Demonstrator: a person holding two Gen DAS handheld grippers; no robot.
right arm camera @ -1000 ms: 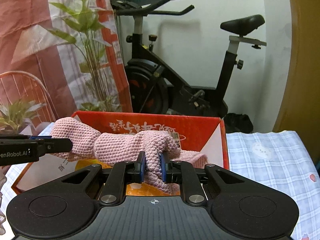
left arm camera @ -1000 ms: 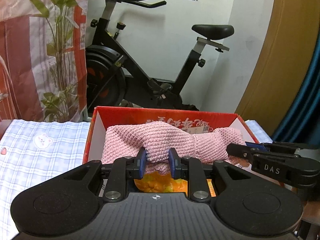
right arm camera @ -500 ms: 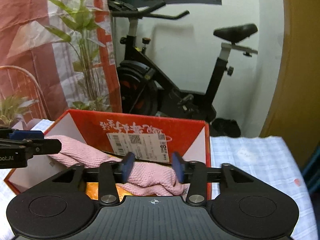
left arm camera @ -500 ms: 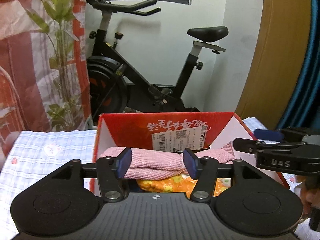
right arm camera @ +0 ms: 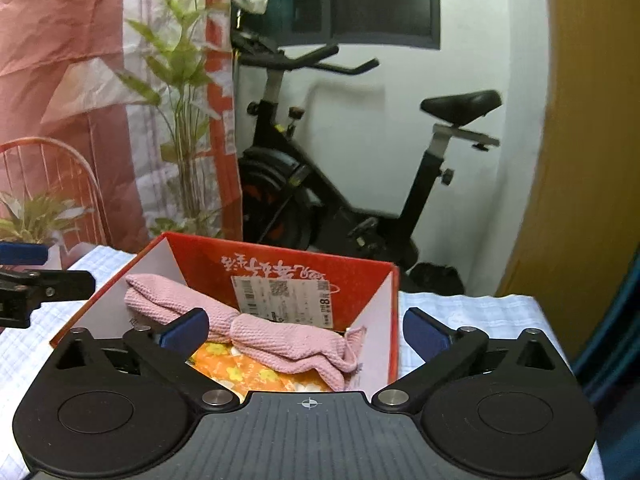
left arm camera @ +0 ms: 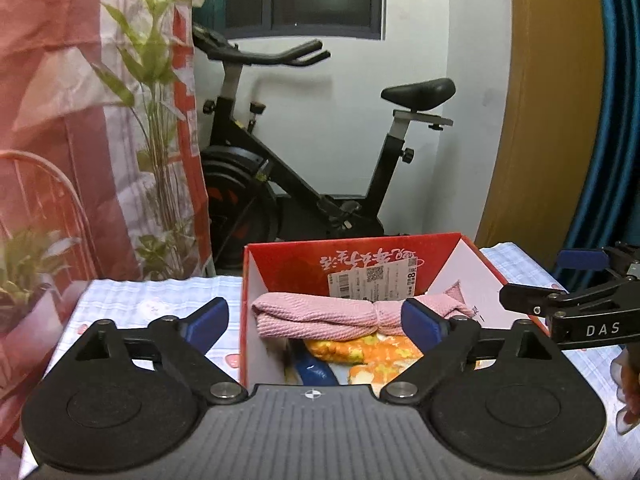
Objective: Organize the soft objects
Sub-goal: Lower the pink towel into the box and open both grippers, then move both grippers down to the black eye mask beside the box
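Pink knitted cloth (left arm camera: 320, 316), folded into a long roll, lies across the inside of the red cardboard box (left arm camera: 352, 256), on top of an orange flowered cloth (left arm camera: 360, 350) and beside a blue item (left arm camera: 314, 372) whose nature cannot be told. In the right wrist view the same roll (right arm camera: 256, 332) runs from 10 o'clock toward 4 o'clock in the box (right arm camera: 276, 264), its loose end draped at the 4 o'clock corner. A white printed label (right arm camera: 284, 296) is stuck to the box's far wall, at 12 o'clock from the cloth.

Handling, as judged: the cloth looks light, limp and thick, with a coarse weave that should not slip between pads; it would sag and unroll if lifted at one end, so a hold at two points along the roll, or at the pinched waist near its middle, seems soundest. Nothing about it appears fragile.

Left gripper (left arm camera: 316, 324): its jaws have just been opening and stand wide apart, holding nothing; the roll shows between them but beyond the pads, untouched. Right gripper (right arm camera: 304, 334): its jaws have likewise just been opening, spread fully and empty, clear of the cloth.

The box stands on a pale checked tablecloth (left arm camera: 160, 296). An exercise bike (left arm camera: 304, 184) stands behind, at 12 o'clock.
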